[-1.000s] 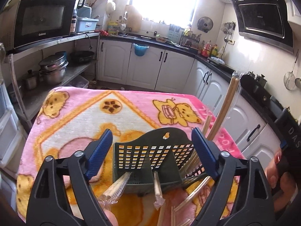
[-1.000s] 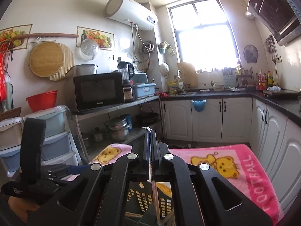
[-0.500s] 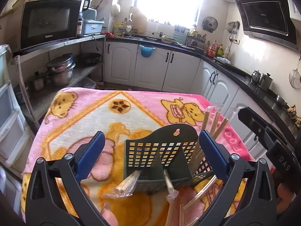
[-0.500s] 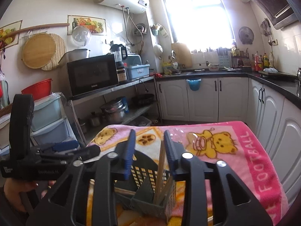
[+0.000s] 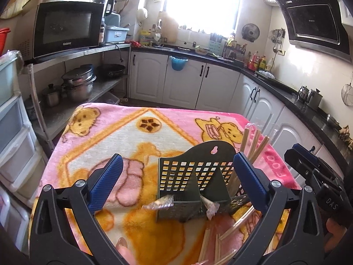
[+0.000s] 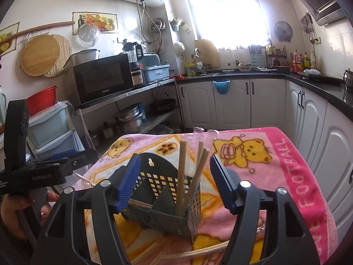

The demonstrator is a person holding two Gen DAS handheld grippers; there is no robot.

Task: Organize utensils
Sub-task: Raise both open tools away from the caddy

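A dark green slotted utensil basket (image 5: 198, 156) stands on the pink bear blanket (image 5: 141, 145). Bare wooden chopsticks (image 6: 182, 167) lean upright in its right compartment. Plastic-wrapped chopsticks (image 5: 158, 203) poke out of its front compartments. My right gripper (image 6: 176, 181) is just in front of the basket and its jaws are opening. The standing chopsticks are between them, clear of both pads. My left gripper (image 5: 177, 181) is wide open on either side of the basket, touching nothing. Loose chopsticks (image 5: 233, 227) lie on the blanket in front of the basket.
The blanket-covered table ends at a right edge (image 6: 308, 176) near white cabinets (image 6: 313, 114). A metal shelf with pots (image 5: 77, 86) and plastic drawers (image 5: 13, 132) stand to the left. A hand (image 6: 15, 201) holds the left gripper's handle.
My right gripper, shut on chopsticks above the basket, came down and spread its jaws, leaving the chopsticks standing in the right compartment. My left gripper opened a little wider and shifted slightly.
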